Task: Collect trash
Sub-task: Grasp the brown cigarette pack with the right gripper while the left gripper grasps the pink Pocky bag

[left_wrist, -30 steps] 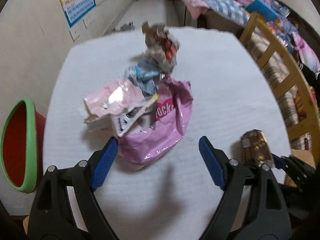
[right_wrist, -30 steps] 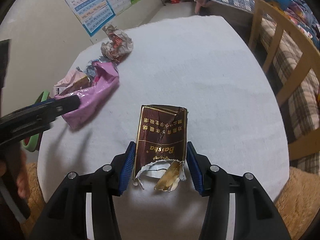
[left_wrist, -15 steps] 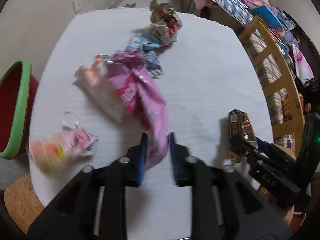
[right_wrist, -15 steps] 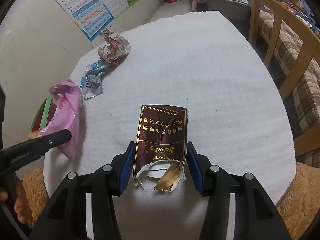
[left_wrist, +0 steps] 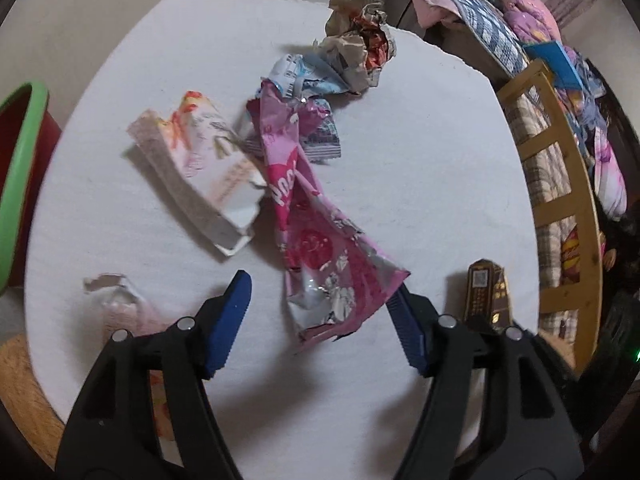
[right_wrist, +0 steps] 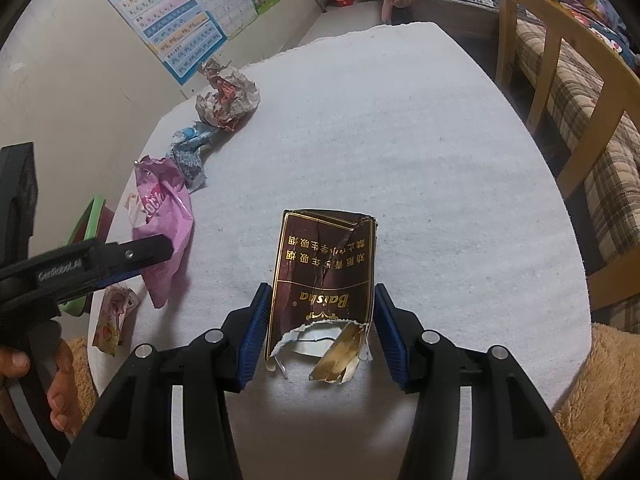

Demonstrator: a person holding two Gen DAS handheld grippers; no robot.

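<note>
Six trash pieces on the counter [left_wrist: 420, 168]; left claw [left_wrist: 320, 312] spread wide, empty; right claw [right_wrist: 320, 320] clamps the torn brown cigarette pack [right_wrist: 324, 272].

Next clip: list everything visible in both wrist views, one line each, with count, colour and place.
table: one, white cloth, centre.
pink snack bag: one, pink, between the left gripper's fingers.
flattened carton: one, pale pink and white, left of the bag.
blue wrapper: one, blue-white, beyond the bag.
crumpled paper ball: one, grey-brown, far edge.
small pink packet: one, near left edge.
brown cigarette pack: one, torn, in the right gripper.
bin: one, green rim, red inside, left of table.
wooden chair: one, right.
left gripper: open.
right gripper: shut on pack.
</note>
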